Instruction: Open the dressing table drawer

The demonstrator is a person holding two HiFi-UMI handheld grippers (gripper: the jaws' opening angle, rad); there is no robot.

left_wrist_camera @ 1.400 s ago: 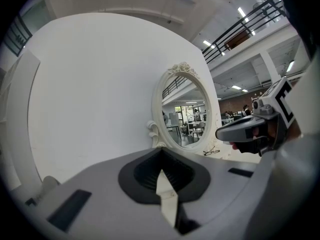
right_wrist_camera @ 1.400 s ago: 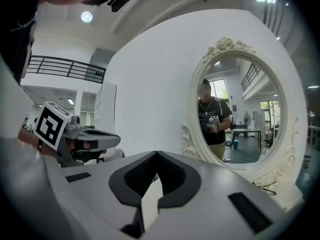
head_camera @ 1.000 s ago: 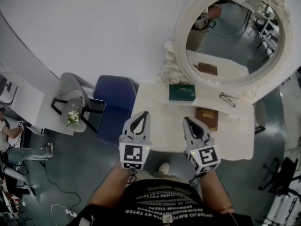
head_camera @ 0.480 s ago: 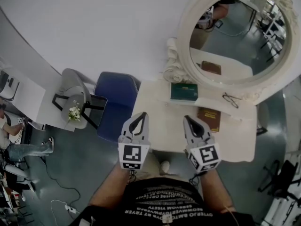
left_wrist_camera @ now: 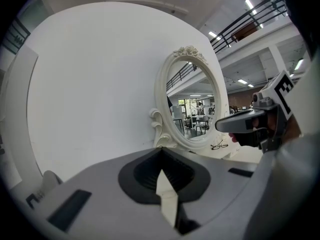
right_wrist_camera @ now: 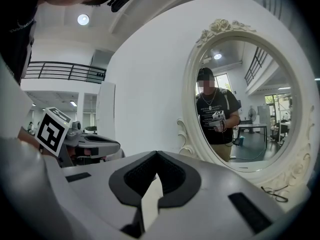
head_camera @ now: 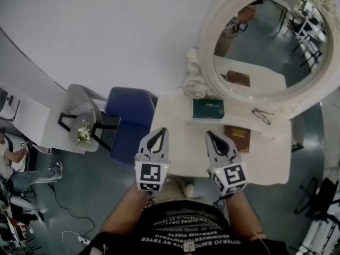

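The left tool (head_camera: pixel 160 131) and right tool (head_camera: pixel 210 135) hang side by side at lower centre of the head view, over the near edge of the bench (head_camera: pixel 178 137). They point almost level toward the mirror (head_camera: pixel 261 41). Each has its jaws pressed together with nothing between them. That suits an approach, I judge, since no handle is within reach. The drawer shows in no view. It is presumably set in the bench front under that near edge, which the top hides from this steep angle, so the tools would have to drop lower to meet it. The box (head_camera: pixel 207 109), book (head_camera: pixel 236 137) and glasses (head_camera: pixel 261 114) lie further up the frame, well apart from the tools, and should not hinder a pull.
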